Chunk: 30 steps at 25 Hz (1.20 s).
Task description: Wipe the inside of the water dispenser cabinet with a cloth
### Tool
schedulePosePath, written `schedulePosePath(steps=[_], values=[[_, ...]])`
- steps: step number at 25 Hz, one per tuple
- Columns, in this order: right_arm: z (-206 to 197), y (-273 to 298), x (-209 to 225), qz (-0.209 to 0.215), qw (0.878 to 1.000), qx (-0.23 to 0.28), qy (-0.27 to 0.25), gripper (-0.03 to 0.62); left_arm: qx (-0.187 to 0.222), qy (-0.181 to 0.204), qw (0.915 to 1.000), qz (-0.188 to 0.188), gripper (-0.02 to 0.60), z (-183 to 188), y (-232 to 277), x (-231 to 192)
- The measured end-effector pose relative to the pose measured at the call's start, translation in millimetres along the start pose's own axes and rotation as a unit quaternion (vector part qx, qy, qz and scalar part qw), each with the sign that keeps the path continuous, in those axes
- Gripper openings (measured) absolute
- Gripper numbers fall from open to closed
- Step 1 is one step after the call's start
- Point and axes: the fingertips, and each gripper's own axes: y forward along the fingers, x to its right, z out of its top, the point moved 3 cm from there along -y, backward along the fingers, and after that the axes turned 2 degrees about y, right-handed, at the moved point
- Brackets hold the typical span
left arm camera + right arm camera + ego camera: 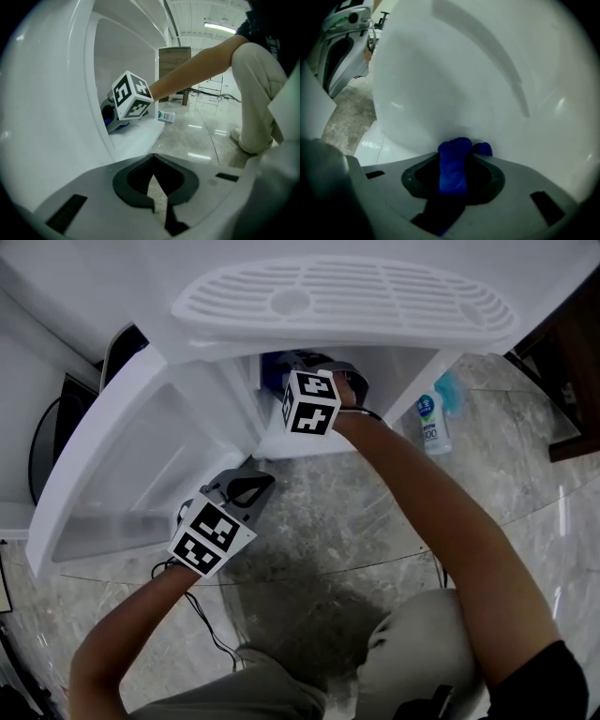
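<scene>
Right gripper (452, 177) is clamped on a blue cloth (453, 164), its jaws part-way apart around the bunched fabric. The cloth runs lengthwise along the line of the jaws. Its rounded front end pokes out past the tips and meets the curved white inner wall of the water dispenser cabinet (454, 79), deep inside the opening and close above the cabinet's floor. In the head view the right arm reaches straight forward and down into the cabinet mouth, under the slotted drip tray (342, 298), with the marker cube at the opening's front edge. Left gripper (157, 190) is clenched with nothing in it; marble floor (187, 140) shows past its tips. The left arm is bent, and that gripper angles down by the lower corner of the open cabinet door (103, 484). A small plastic bottle (429, 423) lies on the floor just beside the cabinet's right side.
</scene>
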Motion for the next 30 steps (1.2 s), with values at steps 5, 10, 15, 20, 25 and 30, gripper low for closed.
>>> schedulePosePath(steps=[5,10,15,20,25,30], values=[[2.3,-2.5,0.1,0.006,1.0,-0.007,-0.009,0.098,-0.009,0.003,0.9999,-0.004,0.008,-2.5,5.0,1.4],[5.2,-12.1,-20.6,-0.001,0.999,0.002,-0.053,0.097,0.002,-0.014,0.9998,-0.011,0.008,8.6,14.9,-0.9],[2.8,-3.0,-7.5,-0.012,0.999,0.0,-0.047,0.097,0.002,-0.022,0.9997,-0.012,0.008,7.7,13.3,1.5],[-0.2,7.4,14.5,-0.027,1.0,-0.003,0.005,0.098,-0.006,-0.03,0.9995,-0.011,0.008,-3.4,5.6,4.7],[2.7,-1.7,8.8,-0.024,0.999,0.018,0.038,0.098,-0.009,-0.041,0.999,-0.013,0.008,-3.5,0.8,6.5],[19.0,-46.9,37.0,-0.094,0.975,0.119,0.162,0.101,0.001,-0.03,0.9993,-0.022,0.008,9.8,5.6,10.0]])
